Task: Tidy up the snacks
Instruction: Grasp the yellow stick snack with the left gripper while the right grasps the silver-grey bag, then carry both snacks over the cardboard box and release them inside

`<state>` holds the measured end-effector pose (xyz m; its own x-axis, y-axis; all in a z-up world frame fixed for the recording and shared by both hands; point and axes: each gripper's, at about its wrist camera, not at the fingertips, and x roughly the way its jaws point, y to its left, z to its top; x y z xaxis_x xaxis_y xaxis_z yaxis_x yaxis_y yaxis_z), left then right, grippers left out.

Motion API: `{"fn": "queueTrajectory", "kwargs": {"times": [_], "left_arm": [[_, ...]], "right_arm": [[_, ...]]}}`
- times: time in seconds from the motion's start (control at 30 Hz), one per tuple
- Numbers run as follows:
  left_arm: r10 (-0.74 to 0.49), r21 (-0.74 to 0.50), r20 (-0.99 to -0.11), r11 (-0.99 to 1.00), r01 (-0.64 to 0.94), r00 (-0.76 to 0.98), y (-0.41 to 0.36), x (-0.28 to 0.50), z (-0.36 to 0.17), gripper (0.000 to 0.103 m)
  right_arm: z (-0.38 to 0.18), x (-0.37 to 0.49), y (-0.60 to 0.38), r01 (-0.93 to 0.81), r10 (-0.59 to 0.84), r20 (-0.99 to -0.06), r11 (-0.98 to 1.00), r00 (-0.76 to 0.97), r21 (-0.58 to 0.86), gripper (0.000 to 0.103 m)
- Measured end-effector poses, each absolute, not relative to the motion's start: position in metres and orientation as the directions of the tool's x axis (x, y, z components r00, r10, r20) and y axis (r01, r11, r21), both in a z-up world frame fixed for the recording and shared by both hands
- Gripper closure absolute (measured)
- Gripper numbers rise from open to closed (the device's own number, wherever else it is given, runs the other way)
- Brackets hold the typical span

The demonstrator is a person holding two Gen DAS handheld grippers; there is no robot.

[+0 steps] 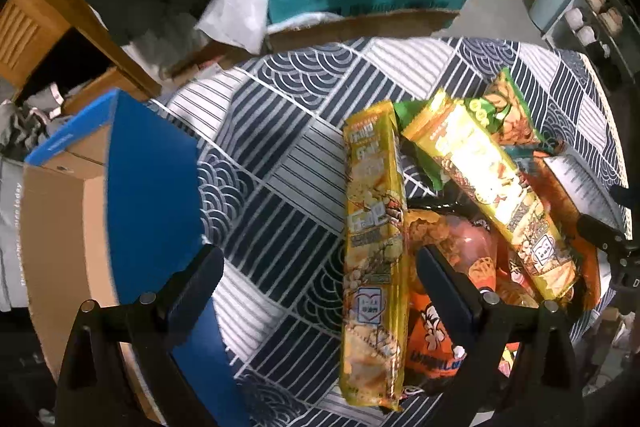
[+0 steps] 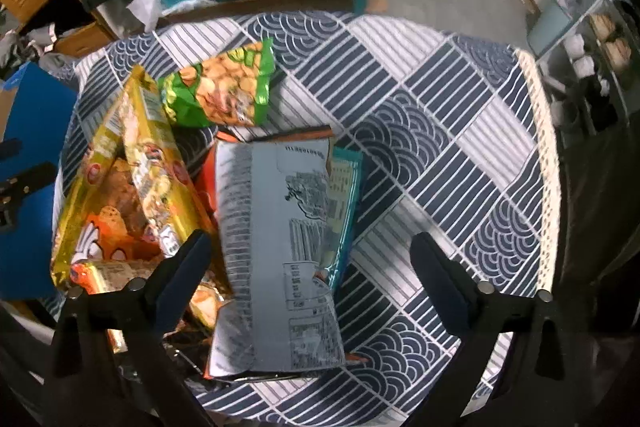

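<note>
Two long yellow packets lie atop the snack heap, one green peanut bag behind, one silver-backed pouch face down, all on the patterned table. One blue-lidded box sits left. Left hand-held gripper spread wide over a yellow packet; right hand-held gripper likewise apart around the pouch, pads clear.

A table covered by a blue-and-white patterned cloth carries a heap of snack packets. A green peanut bag lies at the far edge of the heap, long yellow packets beside it, and a silver-backed bag face down. A blue-lidded cardboard box sits at the table's left.
</note>
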<state>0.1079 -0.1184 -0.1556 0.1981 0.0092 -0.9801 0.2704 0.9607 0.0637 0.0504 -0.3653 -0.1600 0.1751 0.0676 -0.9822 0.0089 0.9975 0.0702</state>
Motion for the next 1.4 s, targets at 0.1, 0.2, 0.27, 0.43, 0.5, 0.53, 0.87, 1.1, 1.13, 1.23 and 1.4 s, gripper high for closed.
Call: {"fn": "queueTrajectory", "kwargs": {"times": [0.1,0.2,0.27,0.43,0.5,0.53,0.87,1.1,1.13,1.23,1.4], "left_arm": [[-0.009,0.038,-0.987,0.958,0.284,0.161,-0.124,0.108,-0.166,0.005],[0.004,0.049,-0.989,0.951,0.304,0.148,-0.13,0.109,-0.174,0.005],[0.0,0.044,-0.99,0.949,0.311,0.138,-0.132,0.11,-0.179,0.005],[-0.037,-0.001,-0.994,0.947,0.32,0.105,-0.135,0.112,-0.193,0.015],[-0.059,-0.028,-0.995,0.949,0.315,0.086,-0.136,0.112,-0.197,0.03],[-0.071,-0.044,-0.995,0.949,0.311,0.076,-0.136,0.113,-0.199,0.038],[-0.072,-0.024,-0.99,0.936,0.351,0.123,-0.14,0.105,-0.194,0.065],[-0.089,-0.013,-0.973,0.941,0.338,0.211,-0.132,0.099,-0.164,0.071],[-0.093,-0.012,-0.97,0.942,0.336,0.226,-0.13,0.099,-0.157,0.071],[-0.106,-0.02,-0.963,0.944,0.329,0.248,-0.12,0.087,-0.144,0.071],[-0.125,-0.031,-0.952,0.948,0.318,0.279,-0.111,0.082,-0.133,0.071]], "right_arm": [[-0.168,0.051,-0.367,0.017,0.094,-0.983,0.995,0.157,0.098,0.016],[-0.171,0.049,-0.367,0.016,0.118,-0.982,0.992,0.151,0.121,0.025],[-0.172,0.049,-0.366,0.014,0.135,-0.98,0.99,0.147,0.139,0.034],[-0.177,0.05,-0.362,0.007,0.18,-0.975,0.983,0.133,0.182,0.054],[-0.176,0.05,-0.36,0.001,0.174,-0.975,0.984,0.139,0.176,0.056],[-0.175,0.05,-0.36,0.0,0.174,-0.974,0.984,0.143,0.176,0.058],[-0.152,0.05,-0.358,-0.001,0.133,-0.966,0.991,0.221,0.136,0.062],[-0.132,0.05,-0.344,-0.039,0.116,-0.957,0.993,0.267,0.109,0.063],[-0.129,0.05,-0.34,-0.048,0.113,-0.955,0.993,0.275,0.104,0.063],[-0.122,0.05,-0.33,-0.063,0.109,-0.949,0.994,0.295,0.095,0.063],[-0.11,0.047,-0.317,-0.079,0.12,-0.941,0.992,0.318,0.099,0.063]]}}
